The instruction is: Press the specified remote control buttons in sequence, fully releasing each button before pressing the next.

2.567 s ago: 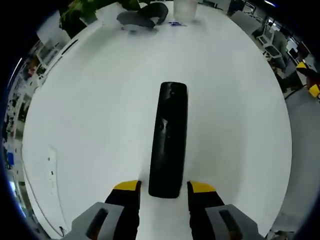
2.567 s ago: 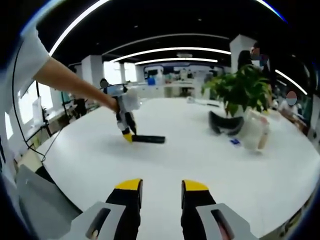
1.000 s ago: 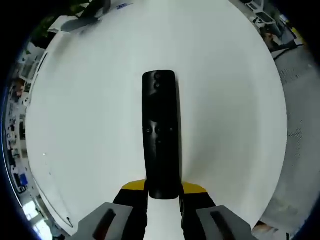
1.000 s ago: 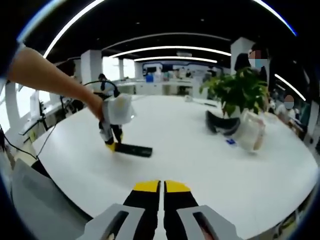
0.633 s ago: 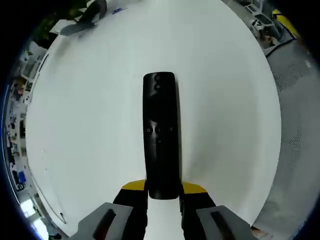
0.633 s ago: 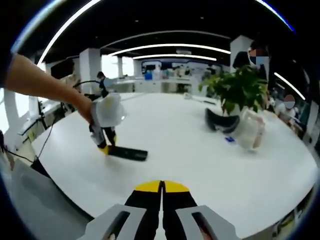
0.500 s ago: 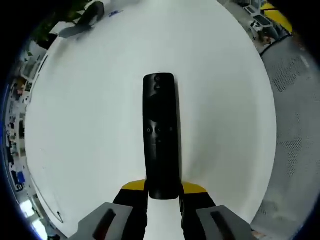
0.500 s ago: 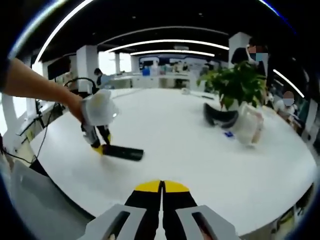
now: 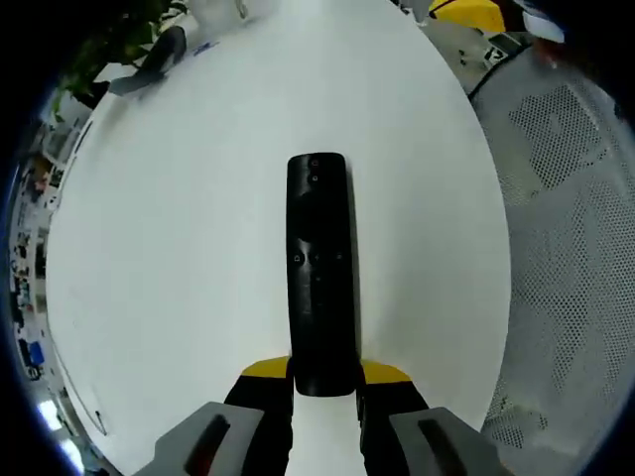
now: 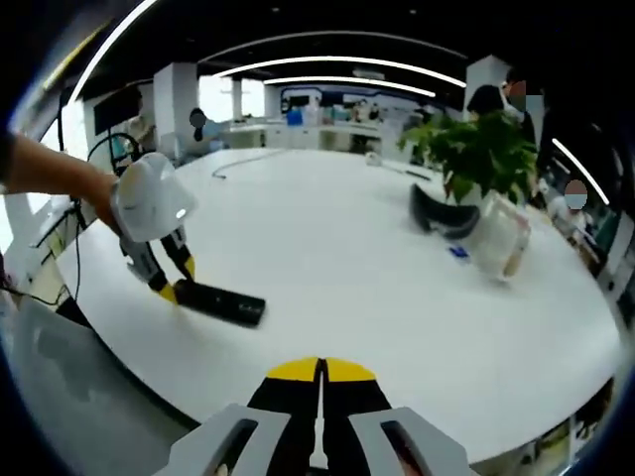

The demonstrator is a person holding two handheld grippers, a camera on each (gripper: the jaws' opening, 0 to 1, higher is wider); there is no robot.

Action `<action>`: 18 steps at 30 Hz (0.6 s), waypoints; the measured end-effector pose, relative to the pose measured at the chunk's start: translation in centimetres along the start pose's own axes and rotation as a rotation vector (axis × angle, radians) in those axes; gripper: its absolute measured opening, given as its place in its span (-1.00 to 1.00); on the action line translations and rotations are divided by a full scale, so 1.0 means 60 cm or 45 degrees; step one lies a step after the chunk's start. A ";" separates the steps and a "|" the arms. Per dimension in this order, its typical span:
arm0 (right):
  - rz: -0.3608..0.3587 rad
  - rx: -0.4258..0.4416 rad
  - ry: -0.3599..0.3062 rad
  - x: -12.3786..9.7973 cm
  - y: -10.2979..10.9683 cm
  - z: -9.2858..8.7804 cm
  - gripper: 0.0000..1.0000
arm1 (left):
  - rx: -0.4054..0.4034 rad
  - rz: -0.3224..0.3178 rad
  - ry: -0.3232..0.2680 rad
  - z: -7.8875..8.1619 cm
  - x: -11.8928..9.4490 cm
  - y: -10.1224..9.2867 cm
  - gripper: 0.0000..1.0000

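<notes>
Black against the white table, the remote lies flat near its edge, its near end clamped by the left tool, seemingly to steady it, while the right tool hovers pinched shut, empty, likely for pressing.

The left claw grips the near end of a black remote. The remote lies lengthwise on the white table, pointing away.
</notes>
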State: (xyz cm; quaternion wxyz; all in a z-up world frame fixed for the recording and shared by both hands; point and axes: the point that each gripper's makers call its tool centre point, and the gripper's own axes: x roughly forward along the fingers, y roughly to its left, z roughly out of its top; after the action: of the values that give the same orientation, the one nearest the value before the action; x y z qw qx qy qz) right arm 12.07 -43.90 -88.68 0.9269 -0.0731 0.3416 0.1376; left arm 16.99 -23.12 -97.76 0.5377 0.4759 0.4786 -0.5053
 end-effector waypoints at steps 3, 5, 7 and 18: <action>-0.002 -0.011 0.036 0.002 0.000 -0.008 -1.00 | -0.017 -0.001 -0.030 -0.002 0.000 -0.019 -0.55; -0.004 -0.013 0.038 0.002 0.000 -0.008 -1.00 | -0.023 0.000 -0.040 -0.002 -0.001 -0.027 -0.55; -0.009 -0.017 0.048 0.002 -0.001 -0.011 -1.00 | -0.031 0.002 -0.046 -0.003 -0.001 -0.038 -0.55; -0.057 -0.005 0.081 0.000 -0.010 -0.019 -1.00 | -0.048 0.002 -0.100 -0.006 -0.003 -0.084 -0.55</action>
State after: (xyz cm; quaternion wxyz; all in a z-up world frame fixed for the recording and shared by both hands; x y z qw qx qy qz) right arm 11.58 -44.76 -89.54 0.9182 -0.0868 0.3689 0.1153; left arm 11.92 -22.91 -97.74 0.5654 0.4457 0.4661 -0.5142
